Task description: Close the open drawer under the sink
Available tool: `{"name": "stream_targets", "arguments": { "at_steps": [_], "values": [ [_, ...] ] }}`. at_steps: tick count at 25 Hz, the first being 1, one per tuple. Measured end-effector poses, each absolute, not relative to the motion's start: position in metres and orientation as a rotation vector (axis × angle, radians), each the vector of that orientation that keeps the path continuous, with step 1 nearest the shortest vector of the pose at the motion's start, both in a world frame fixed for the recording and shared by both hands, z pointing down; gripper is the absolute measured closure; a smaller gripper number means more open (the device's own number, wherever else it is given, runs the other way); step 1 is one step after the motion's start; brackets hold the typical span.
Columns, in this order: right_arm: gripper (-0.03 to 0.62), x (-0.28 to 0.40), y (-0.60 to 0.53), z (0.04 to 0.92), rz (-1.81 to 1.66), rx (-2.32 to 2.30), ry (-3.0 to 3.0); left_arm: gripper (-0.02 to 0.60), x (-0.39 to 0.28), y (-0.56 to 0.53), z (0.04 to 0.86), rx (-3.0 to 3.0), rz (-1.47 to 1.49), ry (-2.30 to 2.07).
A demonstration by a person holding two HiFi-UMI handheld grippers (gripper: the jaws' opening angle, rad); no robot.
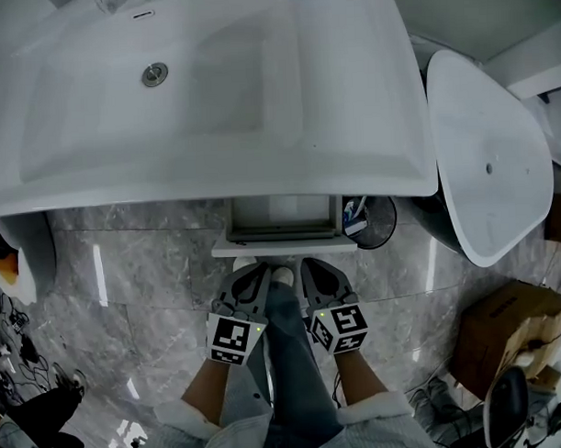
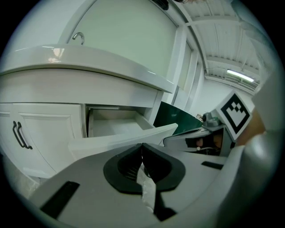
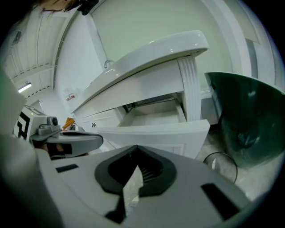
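Directly under the wide white ceramic sink (image 1: 212, 92), the shallow white drawer (image 1: 283, 233) stands pulled out of the white cabinet. Its inside is bare, and its flat front panel faces the person.

The left gripper (image 1: 253, 276) and the right gripper (image 1: 315, 272) are held side by side just short of that front panel, low over the grey marble floor (image 1: 126, 270). Whether either tip touches the panel cannot be told.

In the left gripper view the dark fingers (image 2: 127, 164) are pressed together tip to tip with nothing between them, and the drawer front runs across just beyond them. The right gripper view shows the same: its fingers (image 3: 153, 171) meet at the tips and hold nothing, with the drawer front close ahead.

Each gripper's view shows the other at its side. A leg in blue jeans (image 1: 290, 356) shows between the two grippers.

A black wire wastebasket (image 1: 377, 226) stands just right of the drawer. A brown cardboard box (image 1: 509, 334) lies on the floor well off to the right.
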State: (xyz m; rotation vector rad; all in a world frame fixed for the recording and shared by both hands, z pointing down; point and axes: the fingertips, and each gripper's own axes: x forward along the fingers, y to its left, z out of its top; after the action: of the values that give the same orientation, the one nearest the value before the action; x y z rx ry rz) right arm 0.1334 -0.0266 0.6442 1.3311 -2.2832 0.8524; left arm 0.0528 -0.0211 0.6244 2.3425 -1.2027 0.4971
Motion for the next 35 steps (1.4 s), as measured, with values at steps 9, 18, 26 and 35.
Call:
{"name": "stream_targets", "arguments": {
  "at_steps": [9, 18, 26, 35],
  "values": [
    [0.585, 0.129, -0.034, 0.666, 0.818, 1.341, -2.280, 0.566, 0.050, -0.032, 0.645, 2.325, 0.516, -1.257],
    [0.585, 0.127, -0.044, 0.664, 0.810, 1.369, -2.285, 0.566, 0.051, -0.038, 0.653, 2.322, 0.563, -1.263],
    [0.585, 0.127, -0.046, 0.660, 0.809, 1.408, -2.276, 0.566, 0.050, -0.040, 0.649, 2.338, 0.565, -1.262],
    [0.585, 0.126, -0.056, 0.646, 0.779, 1.424, -2.307, 0.566, 0.046, -0.052, 0.644, 2.320, 0.525, -1.300]
  ]
}}
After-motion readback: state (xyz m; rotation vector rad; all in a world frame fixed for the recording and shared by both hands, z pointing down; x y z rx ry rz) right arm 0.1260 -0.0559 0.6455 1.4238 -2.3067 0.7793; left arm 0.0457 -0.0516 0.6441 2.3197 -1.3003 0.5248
